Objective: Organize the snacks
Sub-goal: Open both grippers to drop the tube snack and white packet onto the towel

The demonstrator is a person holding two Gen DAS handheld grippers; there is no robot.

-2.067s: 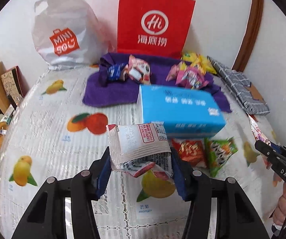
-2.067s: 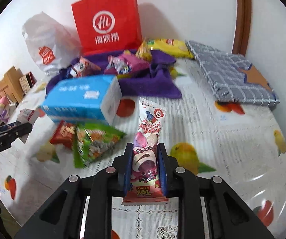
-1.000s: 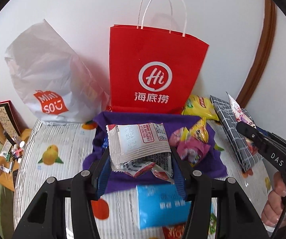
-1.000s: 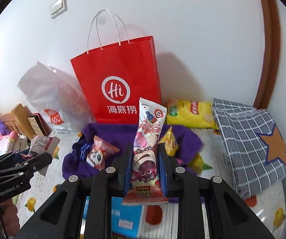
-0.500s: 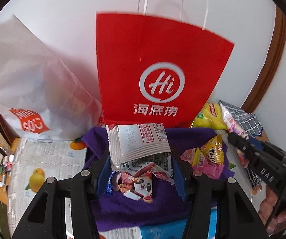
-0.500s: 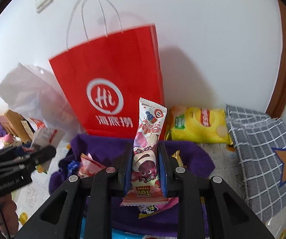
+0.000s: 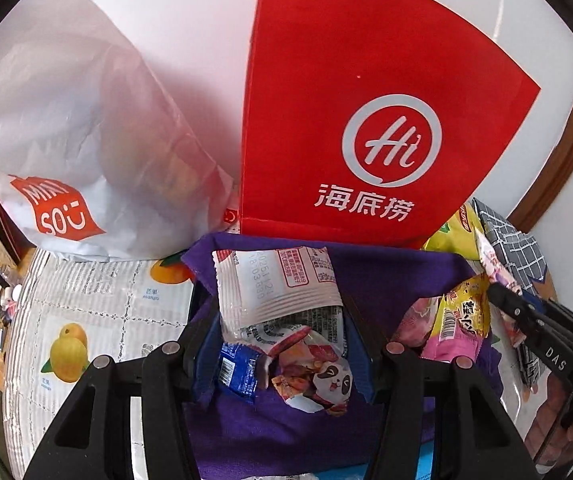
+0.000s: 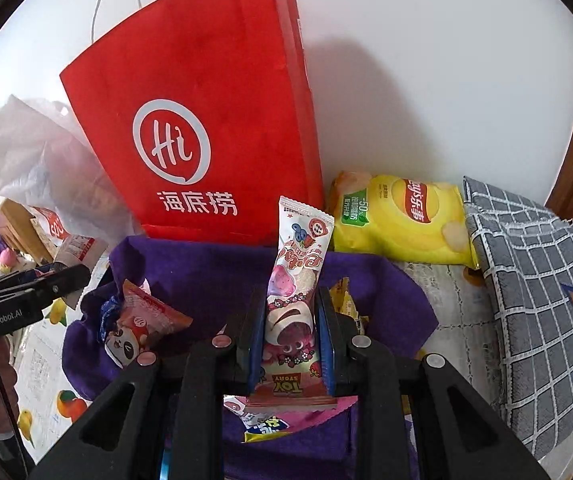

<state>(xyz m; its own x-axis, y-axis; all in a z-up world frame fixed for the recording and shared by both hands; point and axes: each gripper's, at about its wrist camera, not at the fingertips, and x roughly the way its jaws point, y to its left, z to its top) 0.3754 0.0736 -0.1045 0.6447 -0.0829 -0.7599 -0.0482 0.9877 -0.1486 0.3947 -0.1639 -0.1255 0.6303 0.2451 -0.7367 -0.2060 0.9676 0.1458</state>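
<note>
Right wrist view, pink snack packet upright, clamped in right tool

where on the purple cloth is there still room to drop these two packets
Bare purple cloth lies along its back, before the red bag, and between the panda snack and the right gripper. In the left wrist view, cloth under the left gripper and its right side with the pink and yellow packets are crowded.

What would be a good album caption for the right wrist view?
Right gripper holding a pink Toy Story snack packet over a purple cloth, before a red paper bag.
</note>
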